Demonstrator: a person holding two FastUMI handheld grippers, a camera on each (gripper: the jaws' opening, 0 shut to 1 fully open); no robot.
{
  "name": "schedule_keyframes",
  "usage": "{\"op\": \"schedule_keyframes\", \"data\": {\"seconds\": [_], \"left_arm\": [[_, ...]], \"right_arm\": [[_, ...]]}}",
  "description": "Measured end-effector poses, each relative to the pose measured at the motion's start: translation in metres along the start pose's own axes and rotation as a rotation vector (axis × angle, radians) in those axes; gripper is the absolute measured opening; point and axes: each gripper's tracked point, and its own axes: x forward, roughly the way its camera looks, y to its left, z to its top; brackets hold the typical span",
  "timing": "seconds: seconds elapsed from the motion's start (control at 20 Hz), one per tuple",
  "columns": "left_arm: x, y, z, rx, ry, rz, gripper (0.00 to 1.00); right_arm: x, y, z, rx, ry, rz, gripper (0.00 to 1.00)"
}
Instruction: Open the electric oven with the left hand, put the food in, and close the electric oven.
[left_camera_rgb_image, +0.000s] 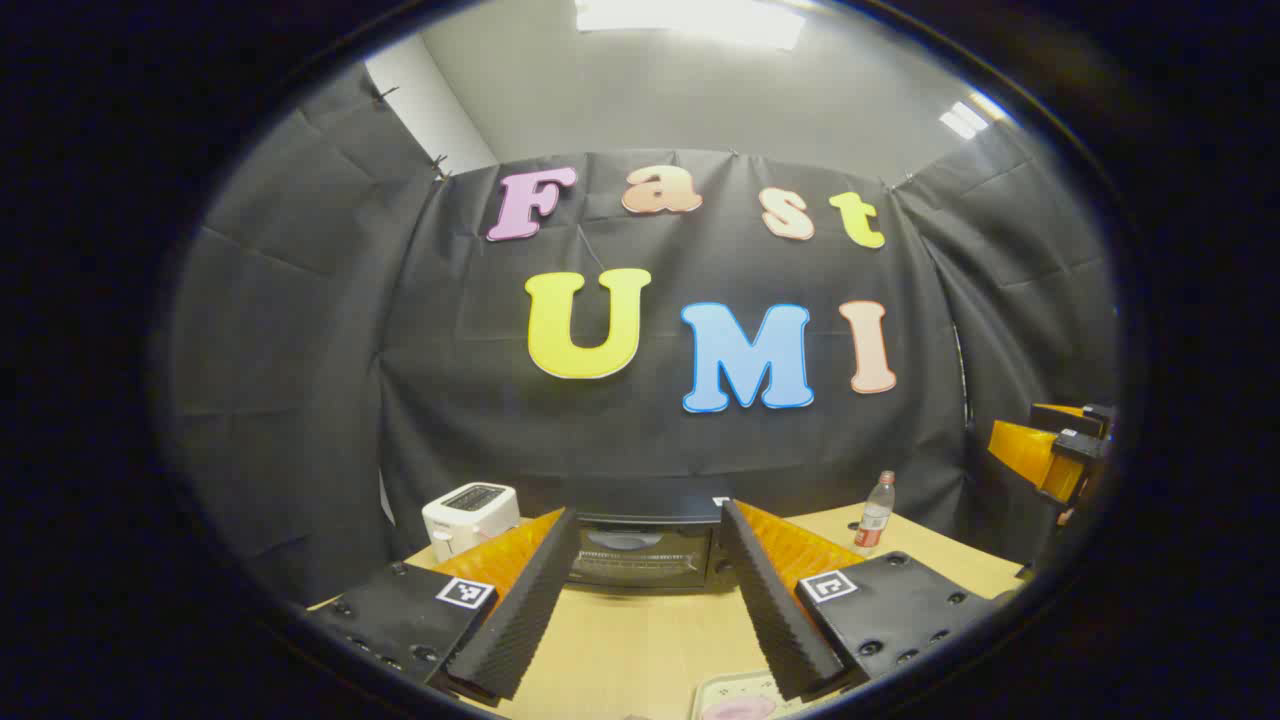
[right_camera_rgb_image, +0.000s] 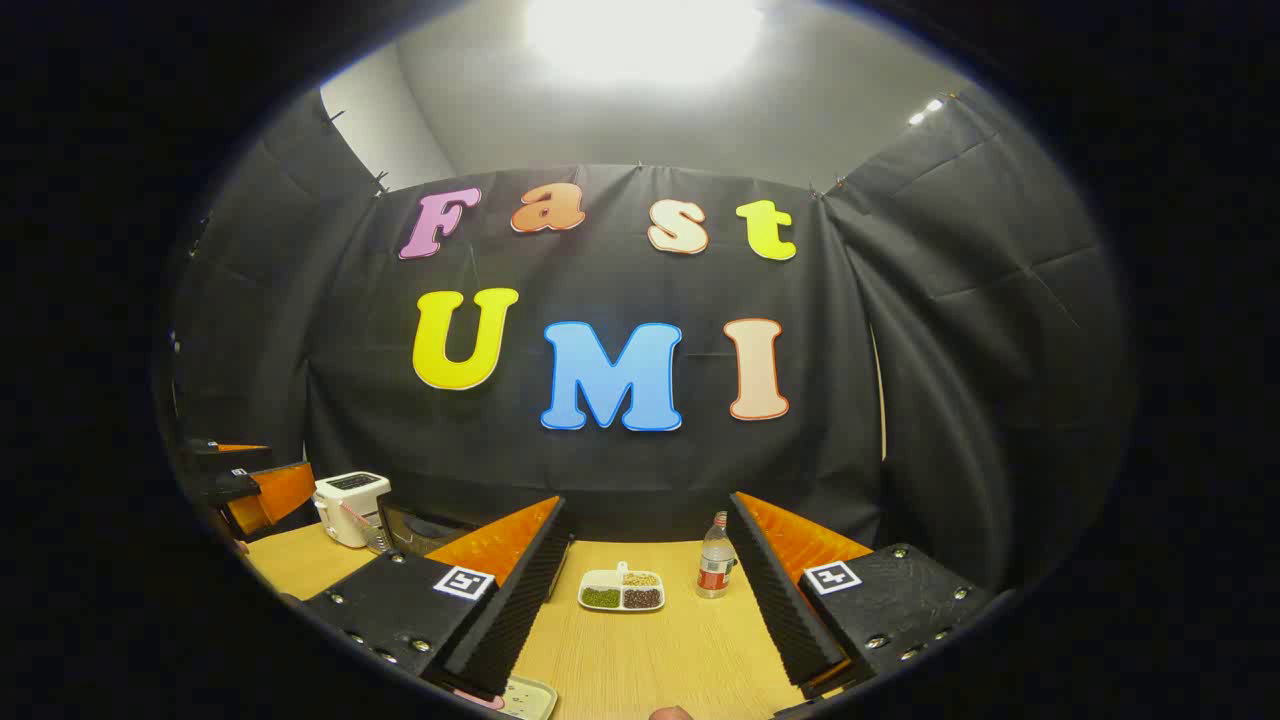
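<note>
Wooden table (left_camera_rgb_image: 640, 650) | oven (left_camera_rgb_image: 640, 550) door shut, half-hidden | both grippers' fingers (left_camera_rgb_image: 520, 610) apart, empty

A white toaster (left_camera_rgb_image: 470, 516) is standing on the wooden surface (left_camera_rgb_image: 620, 650) ahead-left of the left claw, a plastic bottle (right_camera_rgb_image: 715, 570) and a divided snack dish (right_camera_rgb_image: 621, 591) sitting ahead between the right claw's fingers.

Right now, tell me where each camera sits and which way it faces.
Left gripper view: rides the left tongs, facing the closed oven at the table's back; own open fingers below.
Right gripper view: rides the right tongs, facing a divided dish and bottle; own open fingers below.
Shared: toaster, bottle, wooden table.
</note>
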Motion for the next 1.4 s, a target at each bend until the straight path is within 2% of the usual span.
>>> {"op": "schedule_keyframes", "data": {"seconds": [0.5, 0.95, 1.15, 1.4], "left_arm": [[-0.005, -0.004, 0.005, 0.011, -0.01, 0.008, 1.0], [-0.017, -0.021, 0.011, 0.018, -0.033, 0.01, 1.0], [-0.006, -0.024, 0.01, 0.01, -0.042, 0.027, 1.0], [0.032, -0.013, 0.005, -0.007, -0.033, 0.058, 1.0]], "right_arm": [[-0.001, -0.007, -0.001, 0.014, 0.002, 0.006, 0.97], [-0.009, -0.012, 0.0, 0.016, -0.015, 0.043, 0.97], [-0.01, -0.008, -0.011, 0.034, -0.014, 0.107, 0.97], [-0.002, 0.0, -0.023, 0.057, 0.009, 0.138, 0.97]]}}
